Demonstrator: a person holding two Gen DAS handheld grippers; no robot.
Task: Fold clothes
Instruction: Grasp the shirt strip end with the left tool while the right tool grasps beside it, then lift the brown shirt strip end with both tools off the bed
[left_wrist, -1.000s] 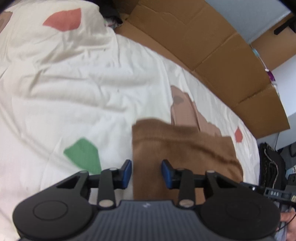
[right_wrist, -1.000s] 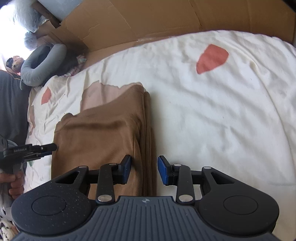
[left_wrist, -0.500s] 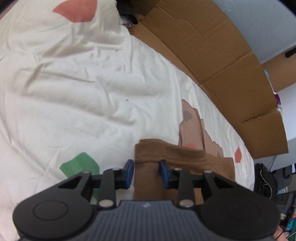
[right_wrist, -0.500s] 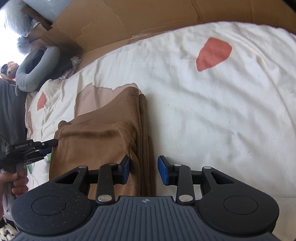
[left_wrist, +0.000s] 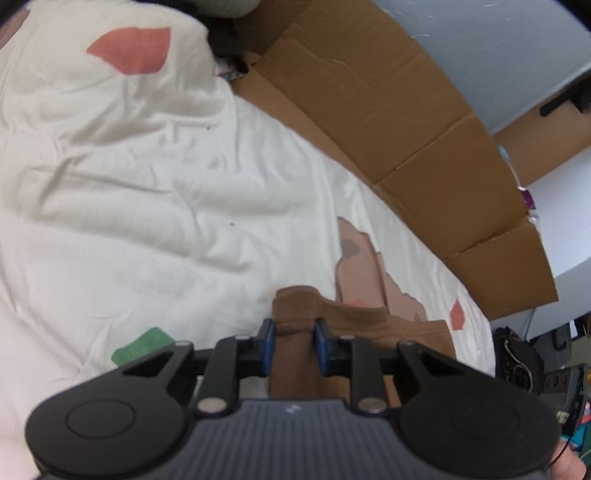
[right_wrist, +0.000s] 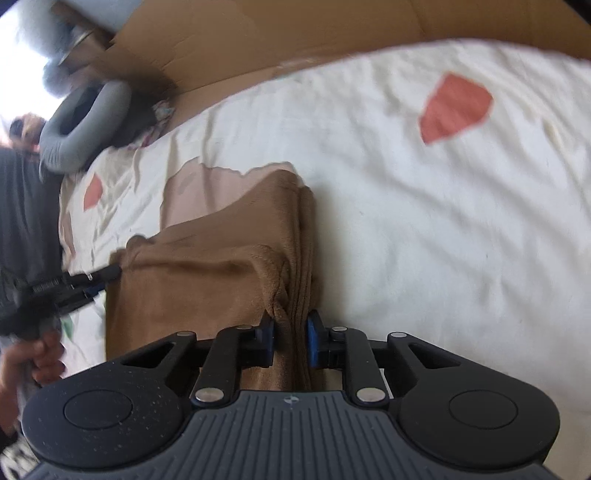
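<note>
A folded brown garment (left_wrist: 369, 325) lies on the white bed sheet (left_wrist: 147, 221). In the left wrist view its near left corner stands up between the blue pads of my left gripper (left_wrist: 293, 341), whose jaws are closing and pinch that corner. In the right wrist view the garment (right_wrist: 207, 280) shows stacked layers along its right edge. My right gripper (right_wrist: 290, 338) is closing on that edge, and the cloth bunches between its pads. The left gripper (right_wrist: 107, 277) reaches the garment's far left corner, held by a hand (right_wrist: 40, 354).
The sheet (right_wrist: 443, 240) carries red, green and tan patches. Flattened cardboard (left_wrist: 406, 122) lines the bed's far side. A grey neck pillow (right_wrist: 85, 122) lies at the upper left in the right wrist view. Dark clutter stands beyond the bed's right end.
Both pairs of jaws have narrowed onto the brown garment. The right pads now squeeze the layered edge into a bunch. The left pads have closed around the corner.
</note>
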